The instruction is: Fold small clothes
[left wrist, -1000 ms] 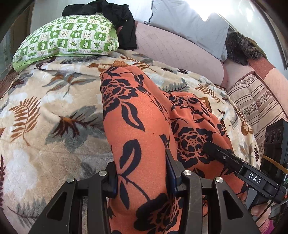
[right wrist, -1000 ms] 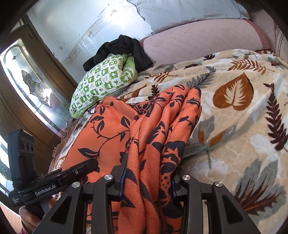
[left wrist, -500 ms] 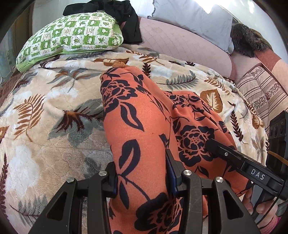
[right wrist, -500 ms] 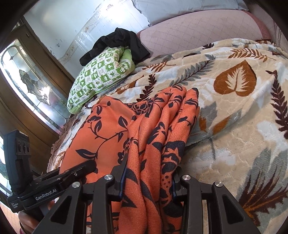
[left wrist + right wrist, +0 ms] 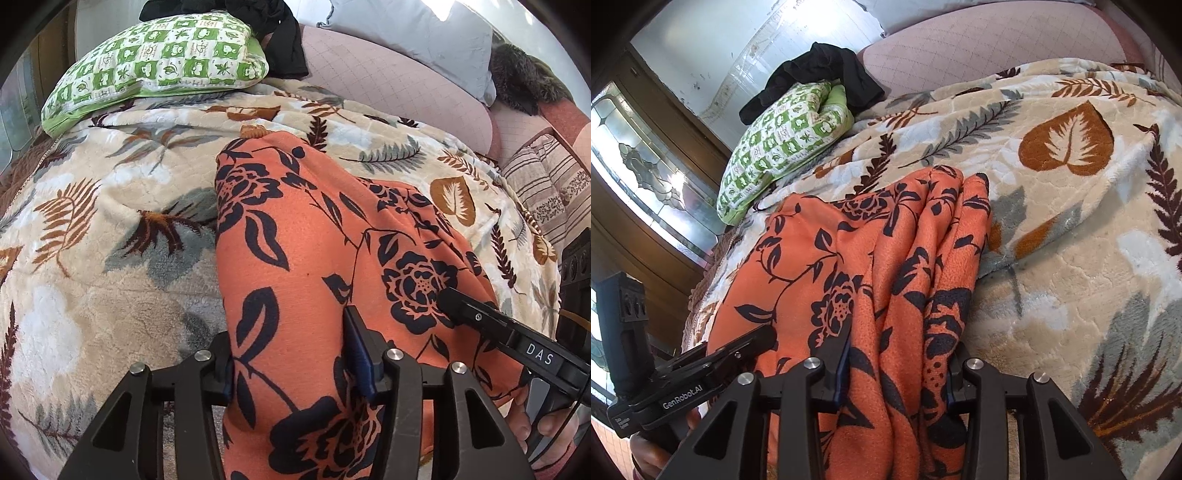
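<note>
An orange garment with a black flower print [image 5: 303,266] lies on the leaf-patterned blanket [image 5: 110,236]. My left gripper [image 5: 291,365] is shut on its near edge, with cloth bulging between the jaws. My right gripper [image 5: 897,365] is shut on a bunched, pleated part of the same garment [image 5: 879,266]. The right gripper also shows at the right of the left wrist view [image 5: 517,343], beside the cloth. The left gripper shows at the lower left of the right wrist view [image 5: 690,380]. The cloth hides the pads of both grippers.
A green checked pillow [image 5: 159,62] with a black garment [image 5: 284,40] behind it lies at the far end. A pink bolster [image 5: 388,92], a grey pillow [image 5: 417,40] and a striped cushion [image 5: 543,192] line the back and right. A stained-glass door [image 5: 646,173] stands to the left.
Both grippers have pulled the garment toward the near side of the bed; its far edge has slid away from the pillow. Both grips stay closed.
</note>
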`<act>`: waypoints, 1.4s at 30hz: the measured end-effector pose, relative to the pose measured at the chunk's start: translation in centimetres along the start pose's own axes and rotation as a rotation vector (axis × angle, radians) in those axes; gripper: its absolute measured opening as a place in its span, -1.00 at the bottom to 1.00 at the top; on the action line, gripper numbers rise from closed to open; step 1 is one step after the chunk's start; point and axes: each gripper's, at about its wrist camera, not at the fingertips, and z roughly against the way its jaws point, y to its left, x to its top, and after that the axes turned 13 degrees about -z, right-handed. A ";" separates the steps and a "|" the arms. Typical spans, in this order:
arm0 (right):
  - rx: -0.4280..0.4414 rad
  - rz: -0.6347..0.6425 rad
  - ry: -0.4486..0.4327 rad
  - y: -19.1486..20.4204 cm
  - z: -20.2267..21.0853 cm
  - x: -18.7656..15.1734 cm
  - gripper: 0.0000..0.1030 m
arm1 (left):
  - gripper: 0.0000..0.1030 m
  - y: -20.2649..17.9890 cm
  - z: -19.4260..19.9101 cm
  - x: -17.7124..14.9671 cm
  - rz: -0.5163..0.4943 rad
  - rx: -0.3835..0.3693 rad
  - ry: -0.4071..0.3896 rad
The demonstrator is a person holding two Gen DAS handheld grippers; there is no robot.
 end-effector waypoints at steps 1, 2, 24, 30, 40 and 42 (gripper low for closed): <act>-0.003 -0.002 0.001 -0.1 -0.1 0.0 -0.18 | 0.07 0.0 0.0 0.0 -0.002 0.009 0.004; -0.004 -0.006 0.004 -0.2 -0.1 0.0 -0.15 | 0.08 -0.1 -0.1 0.0 -0.005 0.014 0.005; 0.120 0.105 -0.120 4.4 6.2 0.1 -0.18 | 0.30 2.2 3.6 -0.3 -0.032 0.352 -0.001; -0.043 0.062 0.114 2.6 -0.7 -1.1 -0.30 | 0.30 2.2 2.3 -0.8 -0.076 0.376 0.043; 0.001 0.064 -0.016 5.0 1.0 2.0 -0.31 | 0.30 2.4 2.5 2.3 -0.025 0.315 -0.060; 0.005 0.056 -0.030 5.2 1.1 3.0 -0.31 | 0.30 2.6 1.4 3.0 -0.021 0.311 -0.036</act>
